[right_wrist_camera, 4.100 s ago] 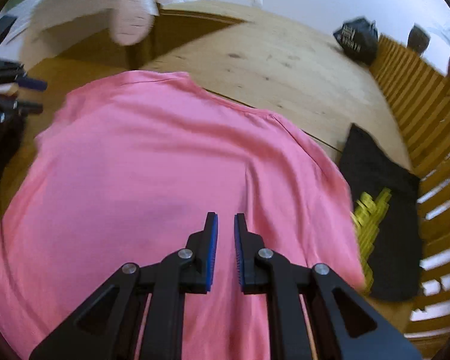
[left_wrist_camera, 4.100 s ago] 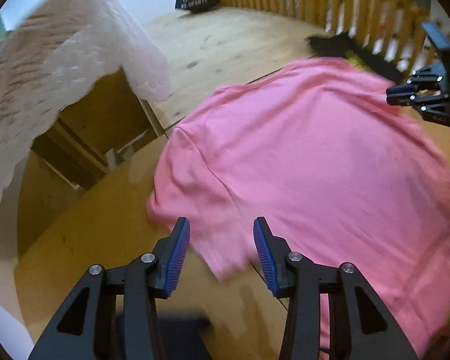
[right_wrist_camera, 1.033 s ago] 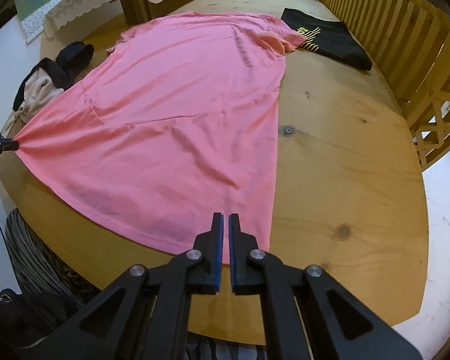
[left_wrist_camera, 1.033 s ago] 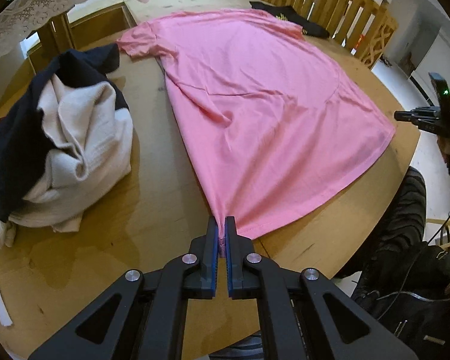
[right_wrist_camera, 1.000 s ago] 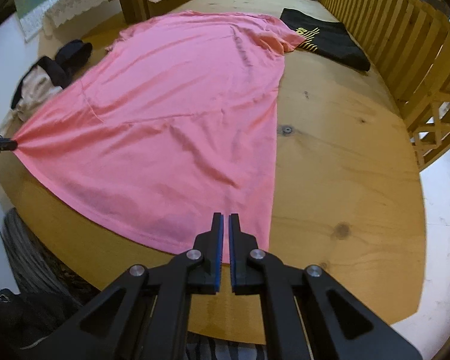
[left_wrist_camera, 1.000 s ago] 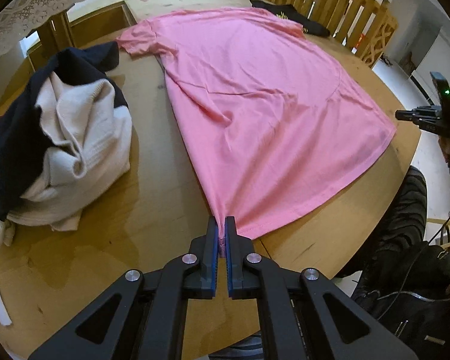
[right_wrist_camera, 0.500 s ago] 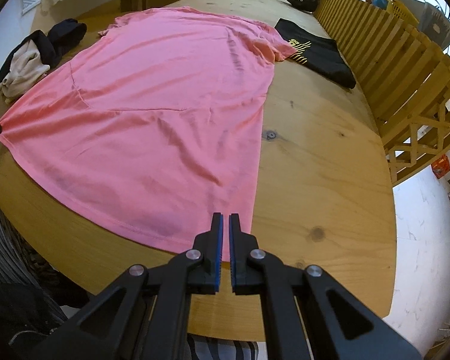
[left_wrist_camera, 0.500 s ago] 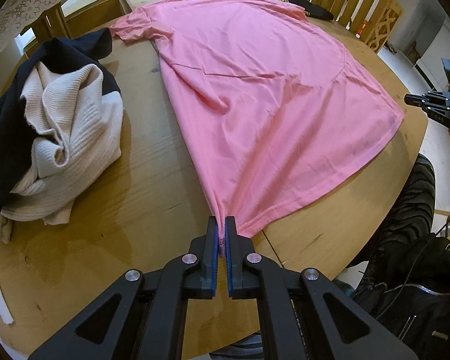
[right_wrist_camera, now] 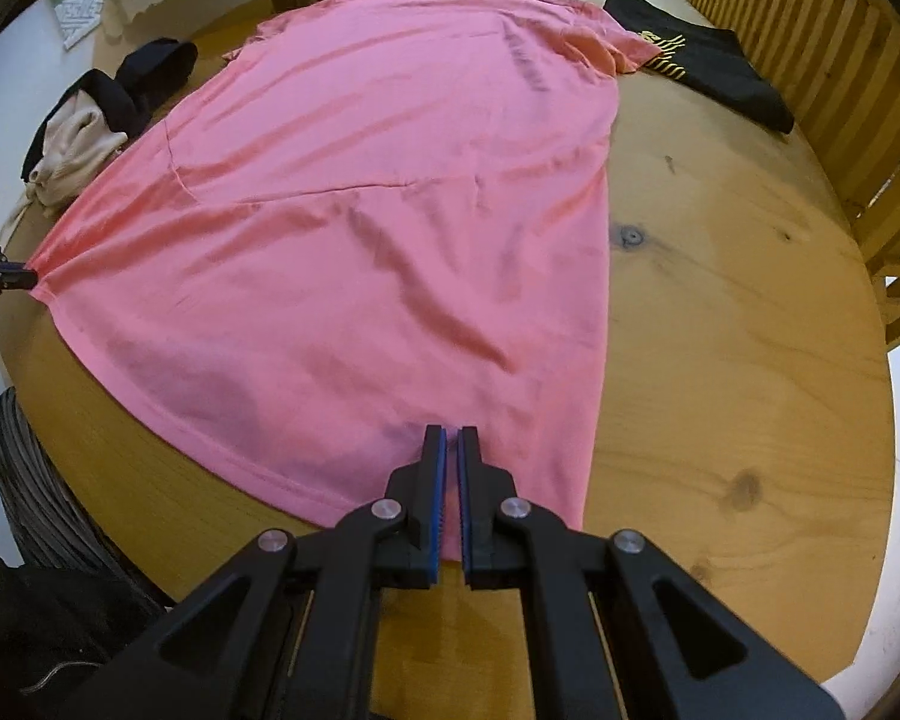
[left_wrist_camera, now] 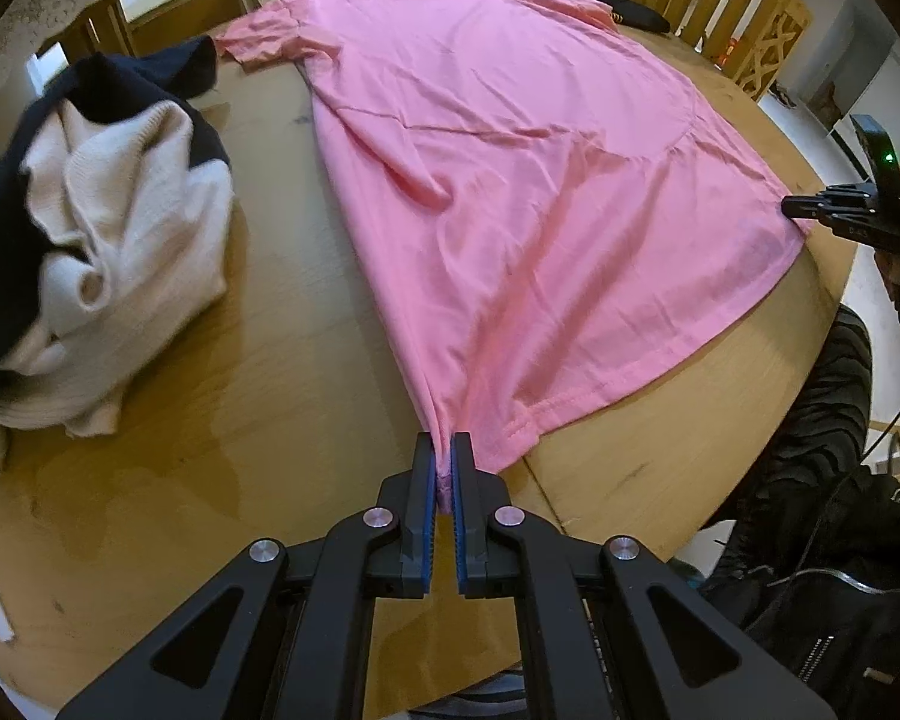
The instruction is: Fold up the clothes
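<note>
A large pink T-shirt (left_wrist_camera: 510, 168) (right_wrist_camera: 378, 204) lies spread flat on the round wooden table (left_wrist_camera: 258, 372) (right_wrist_camera: 744, 312), collar end far from me. My left gripper (left_wrist_camera: 444, 450) is shut on one bottom hem corner, with cloth bunched between its blue pads. My right gripper (right_wrist_camera: 452, 441) is shut on the other hem corner. Each gripper shows at the edge of the other's view: the right gripper (left_wrist_camera: 792, 207) at the right edge, the left gripper (right_wrist_camera: 30, 279) at the left edge. The hem sags a little between them.
A heap of cream and dark navy clothes (left_wrist_camera: 90, 228) (right_wrist_camera: 84, 126) lies left of the shirt. A folded black shirt with yellow print (right_wrist_camera: 708, 72) lies at the far right, near a wooden slatted railing (right_wrist_camera: 810, 36). A person's dark clothing (left_wrist_camera: 840, 540) is below the table edge.
Both grippers have stayed shut on the hem corners and pushed forward and lower over the table. The shirt now lies slacker, with more wrinkles near the hem.
</note>
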